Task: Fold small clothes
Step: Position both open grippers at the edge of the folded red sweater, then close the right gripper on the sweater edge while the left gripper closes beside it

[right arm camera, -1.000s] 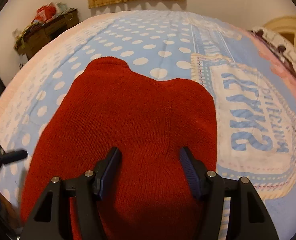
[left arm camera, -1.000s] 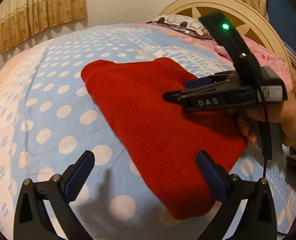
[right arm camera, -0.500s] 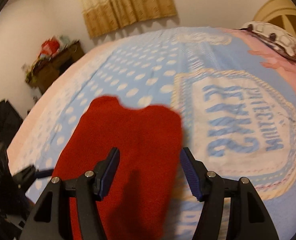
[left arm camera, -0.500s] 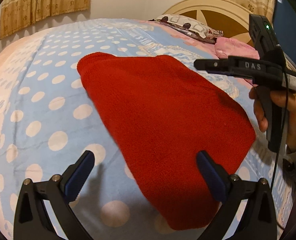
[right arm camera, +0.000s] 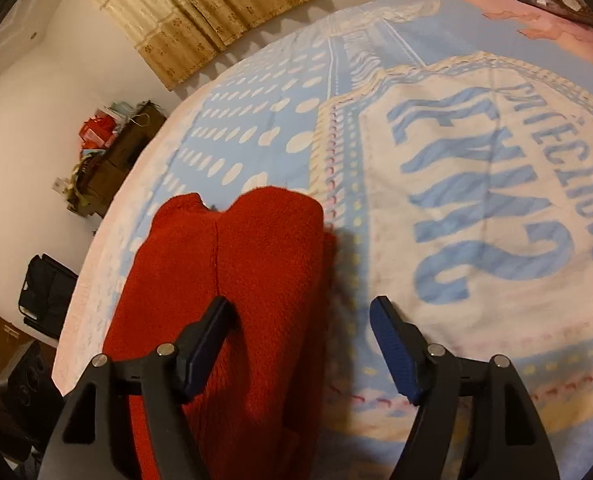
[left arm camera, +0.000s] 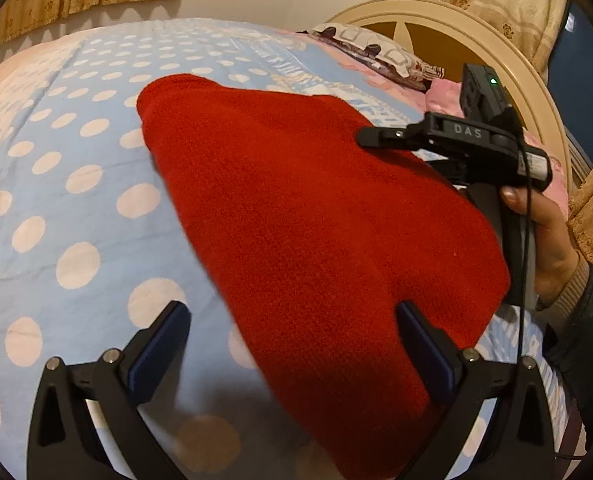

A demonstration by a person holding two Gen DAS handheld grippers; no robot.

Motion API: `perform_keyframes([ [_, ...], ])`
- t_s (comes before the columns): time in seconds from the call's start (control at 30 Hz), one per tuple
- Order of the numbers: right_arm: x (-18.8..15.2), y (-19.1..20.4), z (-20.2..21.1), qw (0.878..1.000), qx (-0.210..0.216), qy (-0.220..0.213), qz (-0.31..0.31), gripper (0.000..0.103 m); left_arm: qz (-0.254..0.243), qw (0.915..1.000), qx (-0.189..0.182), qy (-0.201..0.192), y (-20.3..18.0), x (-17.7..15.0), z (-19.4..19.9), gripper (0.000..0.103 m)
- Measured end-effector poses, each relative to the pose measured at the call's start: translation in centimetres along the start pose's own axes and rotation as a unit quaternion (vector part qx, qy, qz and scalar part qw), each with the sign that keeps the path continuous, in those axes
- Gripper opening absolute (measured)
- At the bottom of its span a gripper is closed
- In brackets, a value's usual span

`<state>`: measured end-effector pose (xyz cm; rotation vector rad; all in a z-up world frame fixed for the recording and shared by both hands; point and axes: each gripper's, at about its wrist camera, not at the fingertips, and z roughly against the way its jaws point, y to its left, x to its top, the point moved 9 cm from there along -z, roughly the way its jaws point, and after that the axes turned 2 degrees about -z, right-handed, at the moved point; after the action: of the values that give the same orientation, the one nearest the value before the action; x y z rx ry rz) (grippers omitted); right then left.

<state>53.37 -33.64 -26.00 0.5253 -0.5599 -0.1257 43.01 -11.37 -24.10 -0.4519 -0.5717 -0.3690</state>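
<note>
A red knitted garment (left arm camera: 316,220) lies folded flat on the blue polka-dot bedspread (left arm camera: 76,184). My left gripper (left arm camera: 292,344) is open and empty, held above the garment's near edge. My right gripper (right arm camera: 300,336) is open and empty, above the garment's right edge (right arm camera: 232,280); it also shows from the side in the left wrist view (left arm camera: 448,140), held by a hand over the garment's far right side.
A cream headboard (left arm camera: 456,20) and pillows (left arm camera: 376,52) stand at the bed's head. A cluttered dresser (right arm camera: 108,152) and a dark bag (right arm camera: 44,292) stand by the wall past the bed's edge. Curtains (right arm camera: 216,8) hang behind.
My right gripper has lifted off the garment, opened wider and swung right toward its edge. My left gripper has shifted slightly; the garment has stayed flat.
</note>
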Motion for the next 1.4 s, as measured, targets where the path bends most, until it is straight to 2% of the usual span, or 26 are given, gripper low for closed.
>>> perform_keyframes([
  [0.13, 0.5, 0.1, -0.6, 1.000, 0.008, 0.001, 0.000, 0.073, 0.001, 1.0000, -0.001, -0.001, 0.0, 0.0, 0.0, 0.103],
  [0.4, 0.6, 1.5, -1.5, 0.998, 0.069, 0.002, -0.002, 0.073, 0.000, 1.0000, 0.001, -0.004, -0.1, 0.2, -0.2, 0.103],
  [0.5, 0.4, 2.3, -2.1, 0.998, 0.062, 0.005, 0.024, 0.073, 0.000, 1.0000, 0.001, -0.004, -0.1, 0.2, -0.3, 0.103],
  [0.63, 0.6, 2.2, -2.5, 0.998, 0.060, 0.003, 0.022, 0.055, 0.000, 1.0000, 0.000, -0.004, -0.2, 0.4, -0.3, 0.103],
  [0.73, 0.6, 2.1, -2.6, 0.997, 0.077, 0.007, 0.011, 0.048, 0.000, 1.0000, 0.001, -0.004, -0.1, 0.3, -0.3, 0.103],
  [0.87, 0.6, 2.4, -2.8, 0.997, 0.076, 0.007, 0.012, 0.044, 0.002, 1.0000, -0.004, -0.003, -0.2, 0.5, -0.4, 0.103],
  [0.93, 0.5, 2.8, -2.7, 0.997, 0.071, 0.006, 0.020, 0.035, 0.000, 1.0000, -0.008, -0.001, -0.3, 0.5, -0.4, 0.103],
  [1.0, 0.3, 3.4, -2.5, 0.997, 0.069, 0.004, 0.031, 0.033, -0.004, 0.9999, -0.015, -0.001, -0.6, 0.5, -0.2, 0.097],
  [1.03, 0.3, 3.7, -2.3, 0.997, 0.069, 0.001, 0.033, 0.032, -0.009, 0.9996, -0.028, -0.003, -1.0, 0.6, 0.0, 0.084],
  [1.07, 0.3, 3.9, -2.1, 0.997, 0.068, -0.002, 0.034, 0.032, -0.015, 0.9995, -0.026, -0.007, -1.3, 0.6, 0.3, 0.080],
  [1.2, 0.3, 4.4, -1.1, 0.997, 0.068, -0.015, 0.036, 0.032, -0.037, 0.9992, -0.004, -0.017, -1.9, 0.6, 1.0, 0.070],
  [1.27, 0.2, 4.5, -0.9, 0.997, 0.065, -0.019, 0.034, 0.031, -0.042, 0.9989, -0.002, -0.018, -2.1, 0.6, 1.3, 0.062],
  [1.4, 0.2, 5.1, -0.4, 0.997, 0.069, -0.025, 0.033, 0.031, -0.054, 0.9983, 0.004, -0.020, -2.2, 0.8, 1.8, 0.053],
])
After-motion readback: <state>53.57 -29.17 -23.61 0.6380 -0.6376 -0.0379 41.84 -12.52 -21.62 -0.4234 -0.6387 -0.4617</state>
